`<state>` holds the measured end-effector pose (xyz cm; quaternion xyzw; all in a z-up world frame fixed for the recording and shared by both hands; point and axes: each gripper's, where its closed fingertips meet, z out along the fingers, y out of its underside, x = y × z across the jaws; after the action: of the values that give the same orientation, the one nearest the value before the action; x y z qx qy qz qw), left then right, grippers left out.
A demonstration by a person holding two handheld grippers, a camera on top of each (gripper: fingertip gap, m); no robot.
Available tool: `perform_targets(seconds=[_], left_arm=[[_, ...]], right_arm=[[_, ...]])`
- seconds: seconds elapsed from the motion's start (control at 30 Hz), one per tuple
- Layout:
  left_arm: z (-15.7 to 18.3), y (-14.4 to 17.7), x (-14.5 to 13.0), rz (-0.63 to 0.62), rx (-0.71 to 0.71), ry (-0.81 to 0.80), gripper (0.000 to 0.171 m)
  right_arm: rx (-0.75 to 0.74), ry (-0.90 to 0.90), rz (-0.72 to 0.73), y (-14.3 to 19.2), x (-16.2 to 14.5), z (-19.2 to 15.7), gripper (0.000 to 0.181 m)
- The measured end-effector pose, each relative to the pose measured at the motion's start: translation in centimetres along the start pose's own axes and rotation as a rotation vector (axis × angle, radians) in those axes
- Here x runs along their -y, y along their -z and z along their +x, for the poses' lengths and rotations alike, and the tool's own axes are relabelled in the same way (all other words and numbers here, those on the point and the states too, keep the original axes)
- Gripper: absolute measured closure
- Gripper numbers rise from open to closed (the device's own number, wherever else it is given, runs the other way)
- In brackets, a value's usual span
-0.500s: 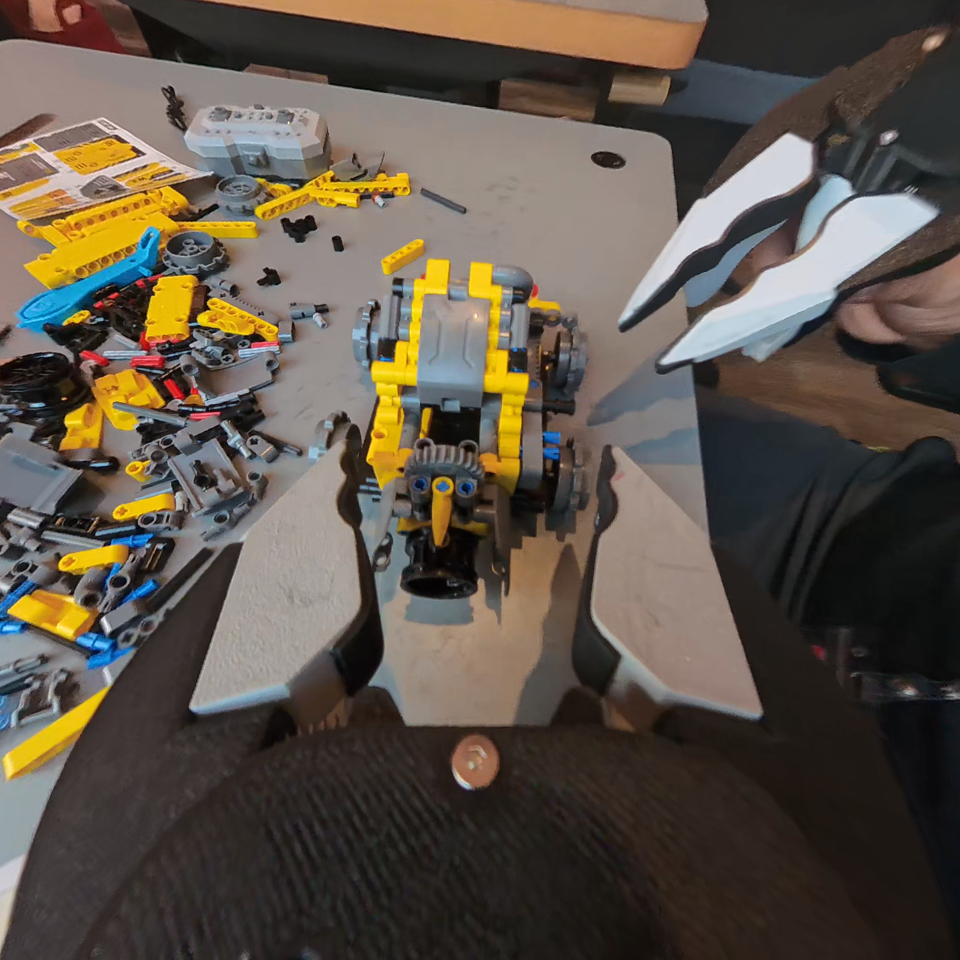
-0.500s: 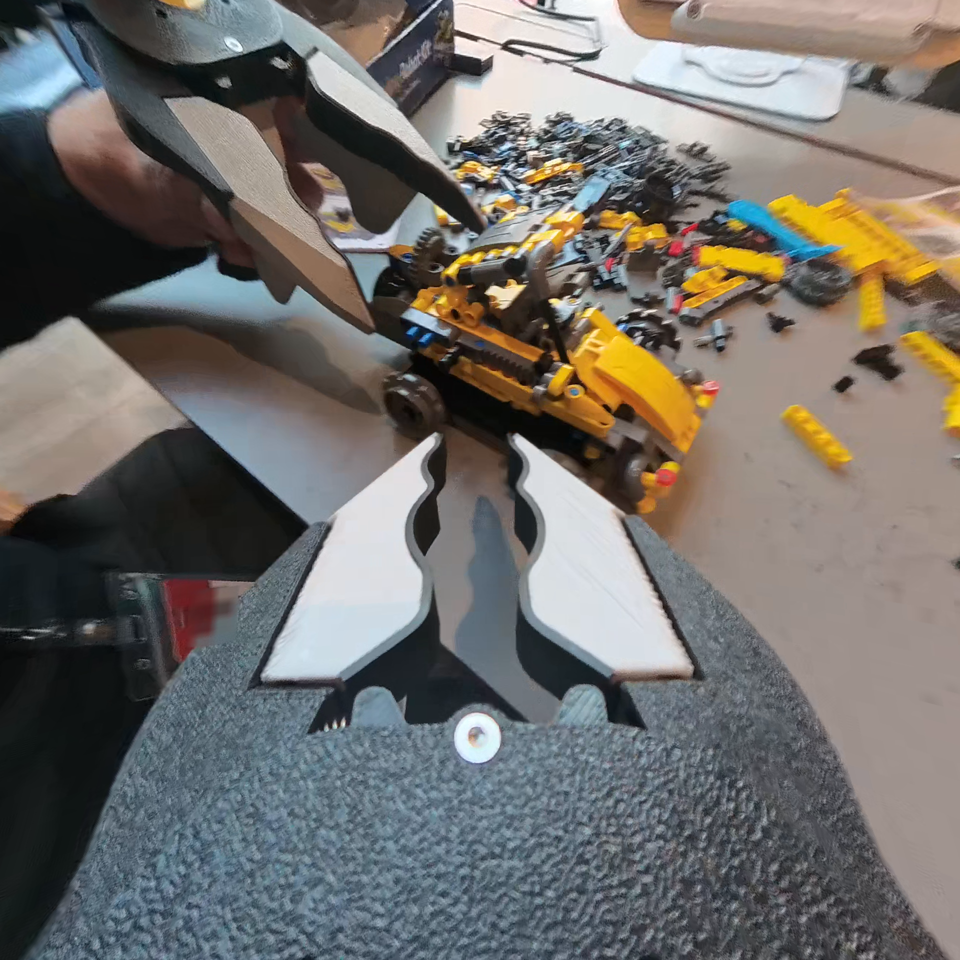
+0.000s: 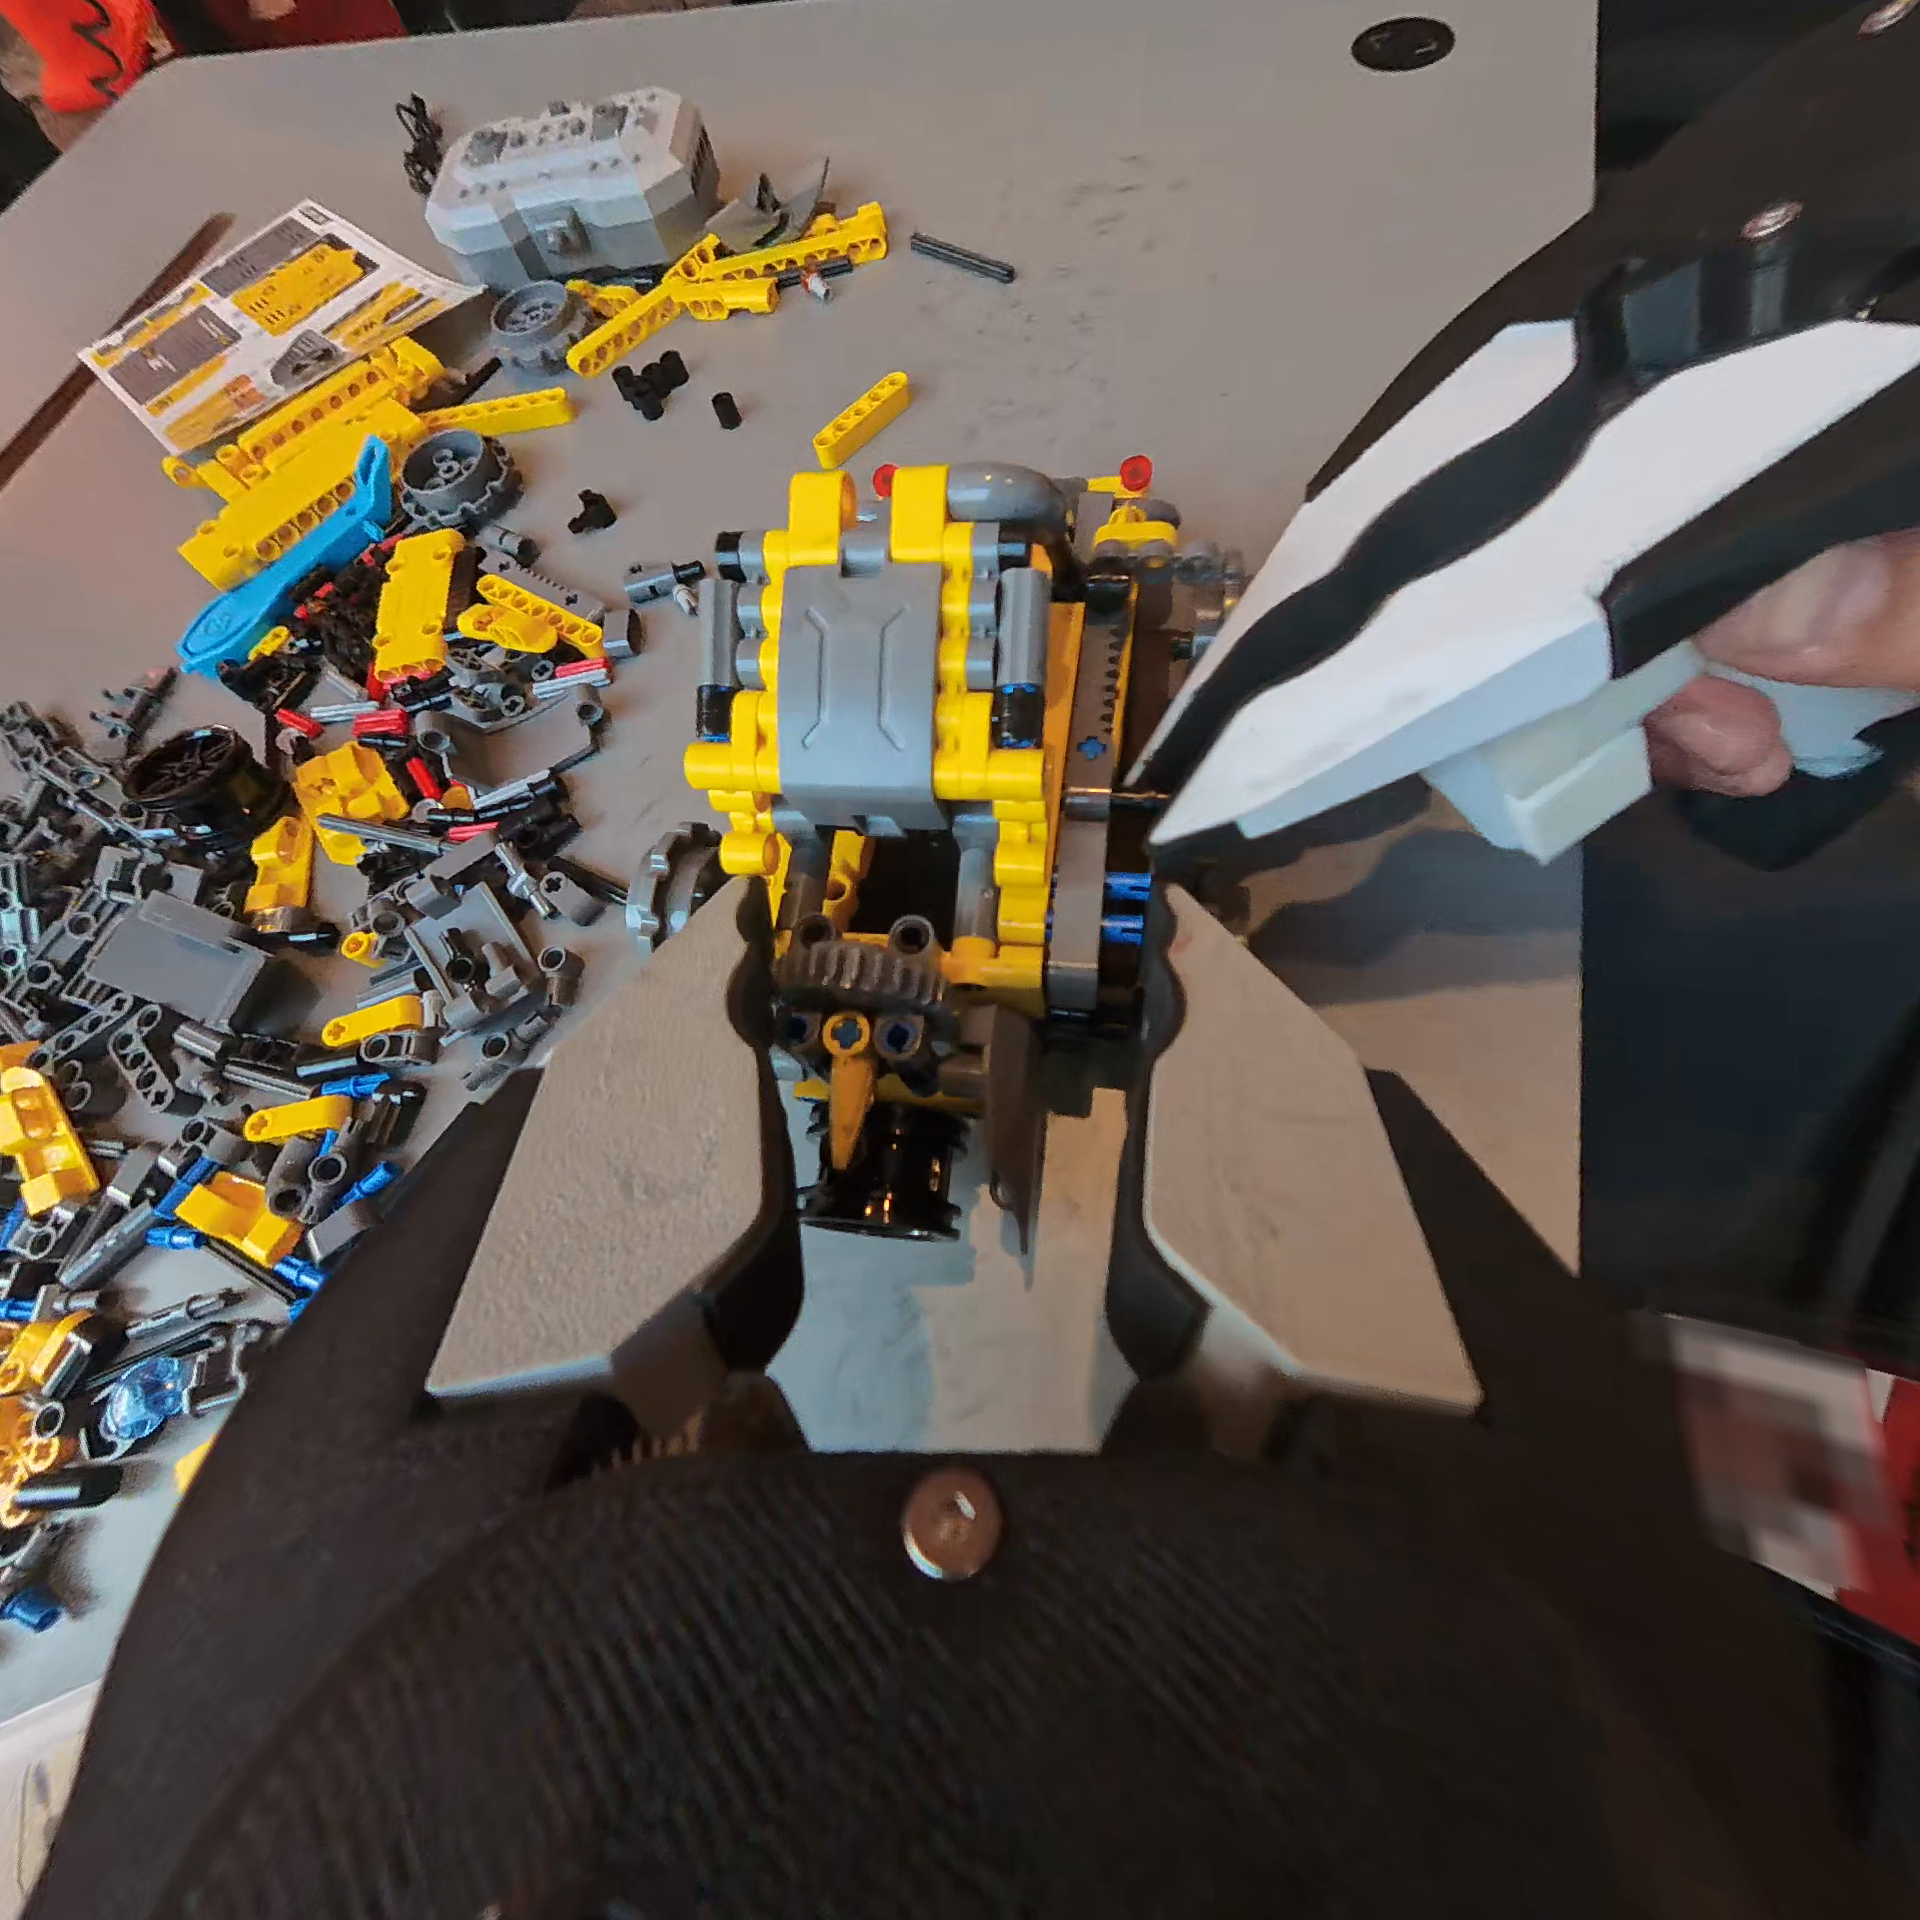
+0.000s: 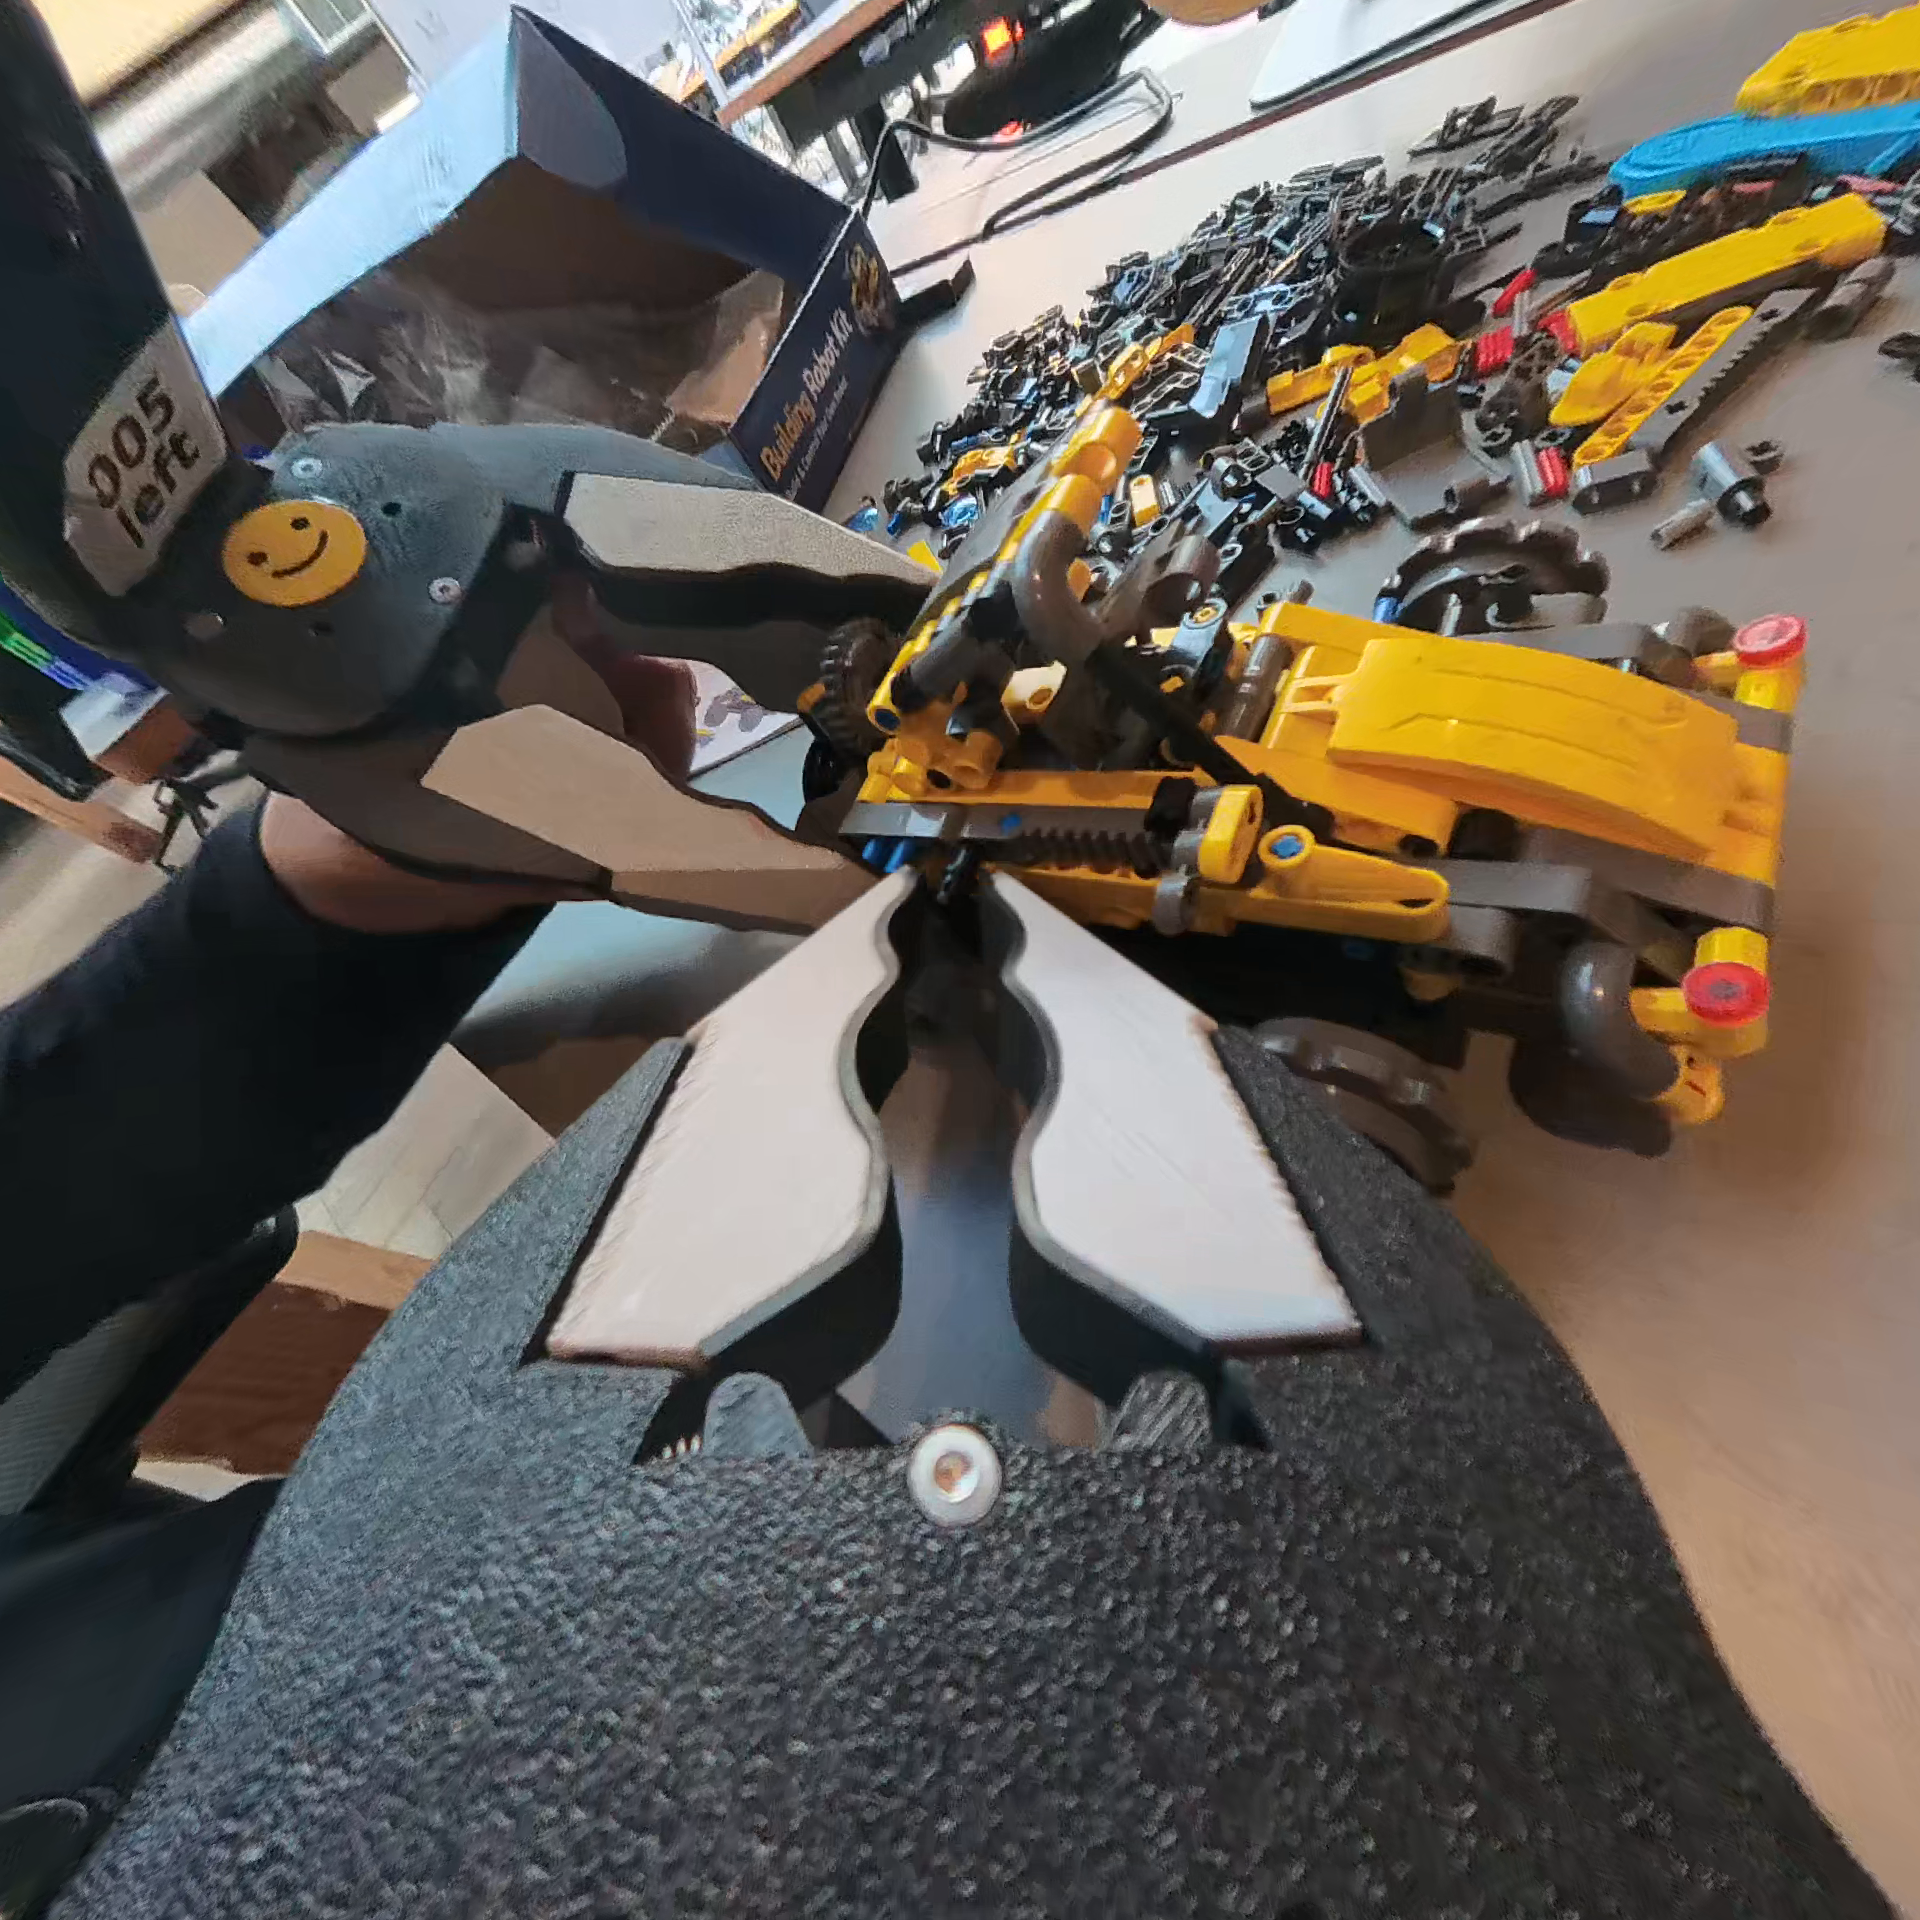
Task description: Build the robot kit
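A half-built yellow and grey brick vehicle (image 3: pixel 852 707) stands on the grey table (image 3: pixel 1143 260). My left gripper (image 3: pixel 951 909) is closed around its rear end, with a finger pressed against each side by the dark gear. In the right wrist view the vehicle (image 4: pixel 1507 748) looks tilted, with the left gripper (image 4: pixel 883 717) clamped on its end. My right gripper (image 4: pixel 951 883) is nearly closed, its tips pinching a small black pin (image 4: pixel 954 868) that sticks out of the vehicle's side beam. In the left wrist view the right gripper (image 3: pixel 1143 805) comes in from the right.
A heap of loose yellow, grey, black and blue parts (image 3: pixel 312 935) covers the table's left side, with a grey battery box (image 3: pixel 571 177), an instruction sheet (image 3: pixel 270 312) and a blue tool (image 3: pixel 281 582). An open dark blue carton (image 4: pixel 520 239) stands behind. The table edge (image 3: pixel 1579 623) runs close on the right.
My left gripper moved forward and narrowed onto the vehicle's rear. My right gripper came in from above the table edge to the vehicle's side, and its jaws narrowed onto the black pin.
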<state>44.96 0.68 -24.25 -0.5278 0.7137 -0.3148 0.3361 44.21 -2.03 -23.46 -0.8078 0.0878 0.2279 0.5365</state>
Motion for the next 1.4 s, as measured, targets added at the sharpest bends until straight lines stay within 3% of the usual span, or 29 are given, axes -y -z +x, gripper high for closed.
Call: perform_targets(seconds=[0.47, 0.6, 0.7, 0.83, 1.0, 1.1, 1.23, 1.4], left_arm=[[-0.6, -0.3, 0.2, 0.062, -0.040, -0.018, 0.105], [0.2, 0.1, 0.5, 0.024, -0.041, 0.085, 0.108], [2.8, 1.2, 1.4, 0.038, -0.145, 0.128, 0.108], [6.0, 3.6, 3.0, 0.123, -0.336, 0.149, 0.114], [0.5, 4.7, 4.0, 0.152, -0.176, 0.026, 0.108], [-2.0, 2.2, 3.0, 0.049, -0.212, -0.097, 0.103], [-2.2, -0.3, 2.7, 0.054, -0.398, -0.198, 0.111], [-1.1, -1.2, 3.2, 0.111, -0.544, -0.255, 0.107]], right_arm=[[-0.045, 0.073, -0.082, -0.4, 0.5, 1.0, 0.173], [0.010, -0.001, -0.105, 0.4, 0.5, 1.3, 0.173], [-0.068, 0.054, -0.147, 2.2, 0.8, 3.2, 0.174], [-0.020, 0.062, -0.194, 3.8, 0.5, 4.1, 0.173], [0.051, 0.095, -0.144, 5.6, 1.3, 4.1, 0.166], [0.105, 0.178, -0.168, 6.0, 0.7, 3.8, 0.168], [0.083, 0.275, -0.159, 5.9, 0.2, 4.2, 0.181], [0.135, 0.284, -0.105, 5.9, 0.9, 3.5, 0.181]])
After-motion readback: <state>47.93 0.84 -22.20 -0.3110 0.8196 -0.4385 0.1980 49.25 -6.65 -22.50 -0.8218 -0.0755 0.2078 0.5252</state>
